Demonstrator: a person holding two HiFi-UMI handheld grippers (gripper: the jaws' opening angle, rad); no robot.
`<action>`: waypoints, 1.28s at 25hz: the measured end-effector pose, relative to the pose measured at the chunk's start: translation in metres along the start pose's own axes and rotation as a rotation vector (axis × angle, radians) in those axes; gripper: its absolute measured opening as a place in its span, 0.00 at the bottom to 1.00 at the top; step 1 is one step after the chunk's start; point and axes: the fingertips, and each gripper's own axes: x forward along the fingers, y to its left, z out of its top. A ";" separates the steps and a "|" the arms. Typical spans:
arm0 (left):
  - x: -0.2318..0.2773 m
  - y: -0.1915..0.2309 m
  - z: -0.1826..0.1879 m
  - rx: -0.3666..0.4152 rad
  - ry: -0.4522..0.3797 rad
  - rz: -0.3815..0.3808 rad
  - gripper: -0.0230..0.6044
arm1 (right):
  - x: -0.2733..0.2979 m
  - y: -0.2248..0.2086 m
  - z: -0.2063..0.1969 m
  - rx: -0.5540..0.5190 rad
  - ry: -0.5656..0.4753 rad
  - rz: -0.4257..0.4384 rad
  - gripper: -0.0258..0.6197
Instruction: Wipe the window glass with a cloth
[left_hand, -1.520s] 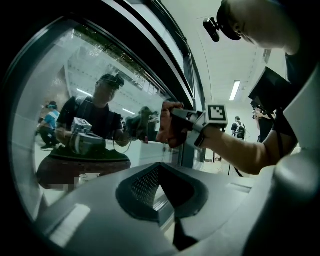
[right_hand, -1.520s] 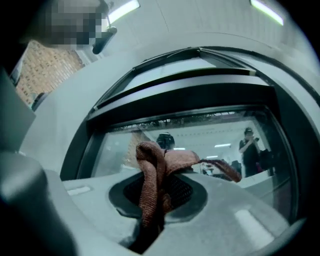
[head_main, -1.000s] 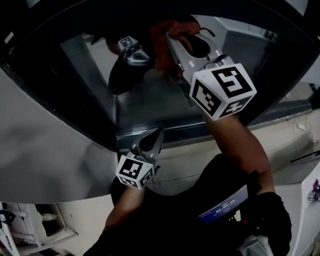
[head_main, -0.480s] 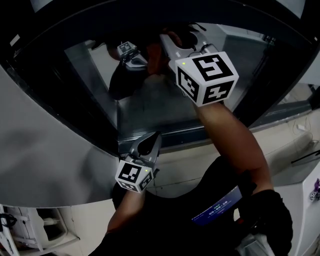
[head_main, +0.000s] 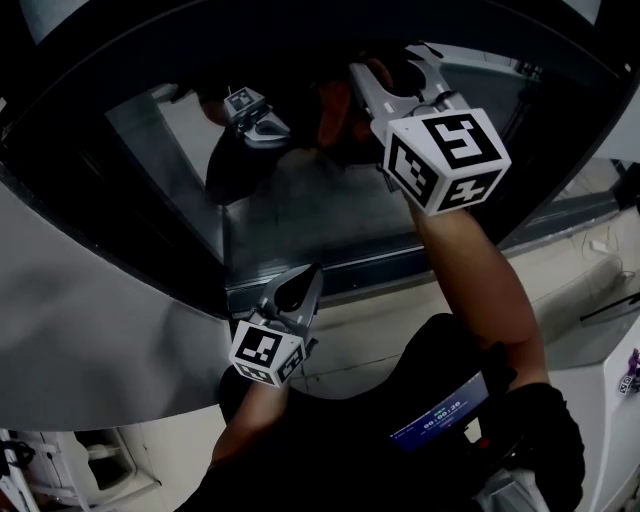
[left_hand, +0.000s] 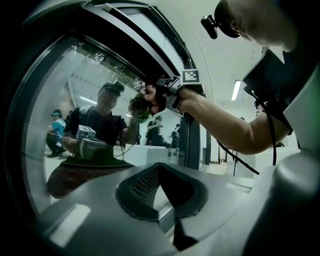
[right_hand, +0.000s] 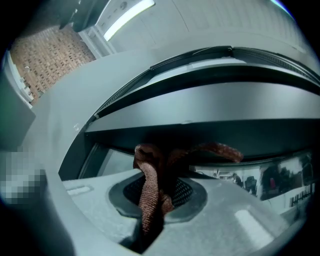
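Currently right gripper (head_main: 372, 80) clamps red-brown cloth (right_hand: 149, 192) at the window glass (head_main: 300, 215) far edge; left gripper (head_main: 298, 288) closed, empty, nearer.

A dark-framed window (head_main: 300, 215) fills the wall. Its glass shows a bright room with people standing about and a white counter (left_hand: 167, 152). A grey sill (head_main: 340, 268) runs under it, and a plain grey wall panel (head_main: 90, 320) lies to its left. The floor (head_main: 570, 275) below is pale. Overhead, a strip light (right_hand: 127, 17) glows near a brick wall (right_hand: 42, 55). Further ceiling lights (left_hand: 236, 90) shine down the room.
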 end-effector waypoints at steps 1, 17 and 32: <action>0.002 -0.001 -0.002 0.000 0.003 -0.005 0.06 | -0.004 -0.006 -0.001 -0.001 0.000 -0.008 0.10; 0.012 -0.008 -0.006 0.003 0.018 -0.032 0.06 | -0.055 -0.100 -0.006 -0.049 0.013 -0.154 0.10; 0.013 -0.006 -0.007 0.004 0.024 -0.037 0.06 | -0.083 -0.149 -0.005 -0.065 0.017 -0.222 0.10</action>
